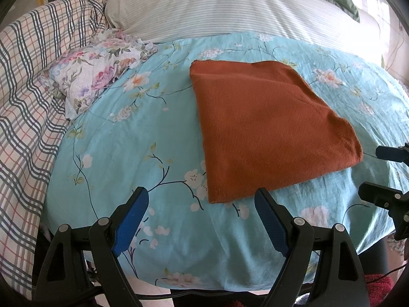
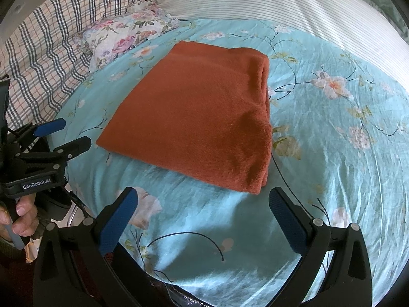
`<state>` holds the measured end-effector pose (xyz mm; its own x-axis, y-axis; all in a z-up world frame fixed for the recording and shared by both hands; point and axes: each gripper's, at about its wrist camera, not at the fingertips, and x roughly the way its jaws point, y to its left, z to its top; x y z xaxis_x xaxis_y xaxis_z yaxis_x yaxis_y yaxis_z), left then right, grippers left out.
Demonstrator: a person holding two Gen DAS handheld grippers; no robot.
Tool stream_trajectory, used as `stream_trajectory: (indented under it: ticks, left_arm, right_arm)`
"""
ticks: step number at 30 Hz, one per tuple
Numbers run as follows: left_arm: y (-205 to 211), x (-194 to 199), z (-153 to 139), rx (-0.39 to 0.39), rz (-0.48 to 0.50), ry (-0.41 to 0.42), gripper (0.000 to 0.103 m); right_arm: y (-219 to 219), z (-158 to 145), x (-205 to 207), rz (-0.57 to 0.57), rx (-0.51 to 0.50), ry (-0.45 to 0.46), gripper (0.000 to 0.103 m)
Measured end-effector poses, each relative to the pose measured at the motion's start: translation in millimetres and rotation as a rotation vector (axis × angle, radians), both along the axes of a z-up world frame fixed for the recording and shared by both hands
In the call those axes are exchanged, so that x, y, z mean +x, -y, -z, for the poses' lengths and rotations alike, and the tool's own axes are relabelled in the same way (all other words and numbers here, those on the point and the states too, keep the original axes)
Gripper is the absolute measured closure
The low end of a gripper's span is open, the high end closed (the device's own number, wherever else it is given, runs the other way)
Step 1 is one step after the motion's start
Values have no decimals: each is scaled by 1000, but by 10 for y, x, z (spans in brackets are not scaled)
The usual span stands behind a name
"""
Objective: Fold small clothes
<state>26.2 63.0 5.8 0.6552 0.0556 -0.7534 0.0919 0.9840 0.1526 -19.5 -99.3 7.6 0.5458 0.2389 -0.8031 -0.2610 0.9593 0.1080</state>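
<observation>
Rust-orange knit fills the left wrist view: the orange garment lies on the bed, already folded into a neat squarish packet on the turquoise flowered sheet, and the left gripper hangs just short of its near corner with the jaws spread wide and nothing between them. Off to the right edge, the right gripper pokes into frame, close to the packet's right corner but not touching it. Behind, a small floral cloth sits bunched against the checked blanket, with a striped pillow beyond. Over to the right wrist view, and it's the same story from the other side: the orange garment rests flat, its thick folded edge stacked along the right, layers lined up well. The right gripper hovers just in front of the near edge, jaws wide apart and empty. At the left, a hand grips the handle of the left gripper, also open, just off the packet's left corner. By my reading this piece is done or nearly so; what may be left is a last halving or tidying, and perhaps that crumpled floral cloth waiting its turn.
</observation>
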Motion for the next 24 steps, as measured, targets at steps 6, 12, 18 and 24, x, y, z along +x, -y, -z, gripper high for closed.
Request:
stream_trajectory:
  ticks: [6,12,18,24]
  left_arm:
    - [43,-13,-11,2,-2,0,18]
    - [76,-15,-11,-1,-9,-3,18]
    - [79,-17,-11,-1,-10,-3,18]
    - [86,-19,-13,-2,-11,-2,18]
  right_arm:
    - [-28,17,-5,-11,-1,-3,1]
    - [-4,18,2,-8,1,0,1]
    - [3,20,7,-9,1,0,1]
    - [6,12,10,-9,2,1,1]
